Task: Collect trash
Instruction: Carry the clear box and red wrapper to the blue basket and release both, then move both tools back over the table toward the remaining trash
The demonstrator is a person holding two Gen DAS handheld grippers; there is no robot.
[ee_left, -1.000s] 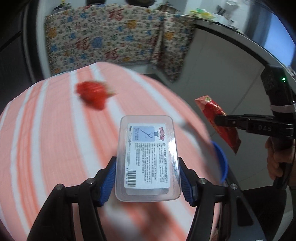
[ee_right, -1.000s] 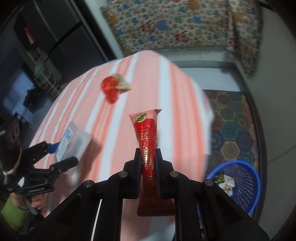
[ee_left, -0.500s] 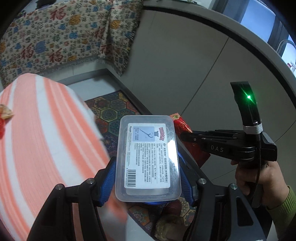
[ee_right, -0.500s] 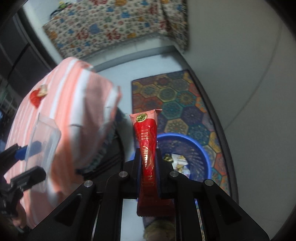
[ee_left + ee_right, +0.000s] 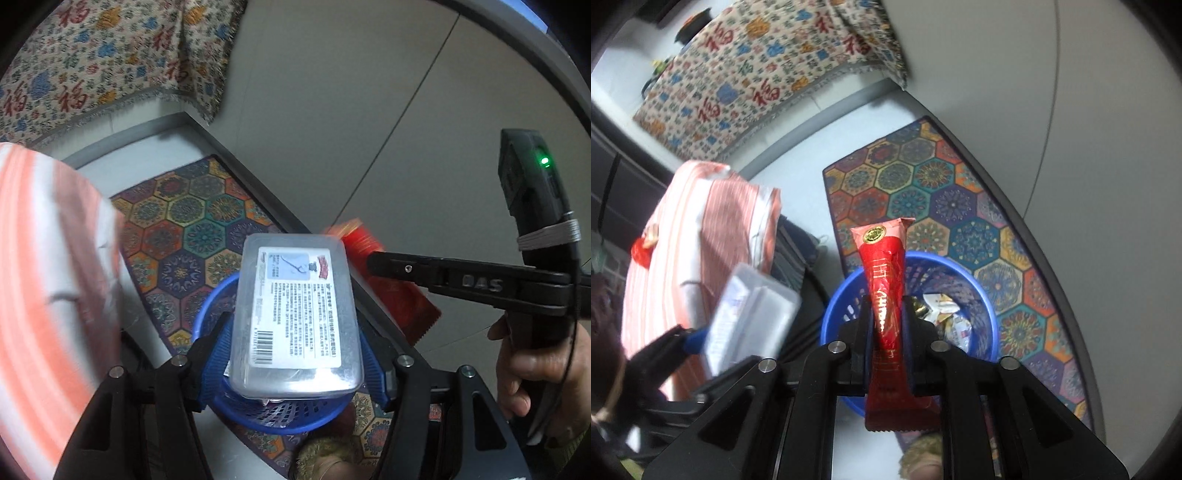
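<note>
Striped orange-and-white tablecloth (image 5: 698, 236) at left, draped over a table edge; crumpled red wrapper (image 5: 642, 251) lying on top, far side. Hexagon-patterned rug (image 5: 945, 206) on pale floor beside a grey wall, floral throw (image 5: 768, 74) hanging further back. Blue perforated basket (image 5: 982, 306) standing on the rug's near edge, paper scraps (image 5: 945, 314) inside.

Left gripper (image 5: 295, 354) angled down over the basket, blue pads (image 5: 218, 350) on both long sides of a clear plastic box (image 5: 295, 314) with a printed label and barcode; box held directly above the basket's opening, jaws clamped on it. In the right wrist view, same box (image 5: 746, 317) blurred at left, just beside the basket rim.

Right gripper (image 5: 886, 328) also pointing down over the basket, jaws beginning to part, long red snack packet (image 5: 886, 295) with gold lettering upright between them, its serrated lower end hanging below the fingers. Whether the pads press the packet: cannot tell for sure, gaps very slim. Packet above the basket's near rim. A hand (image 5: 532, 373) around the right gripper's handle.
</note>
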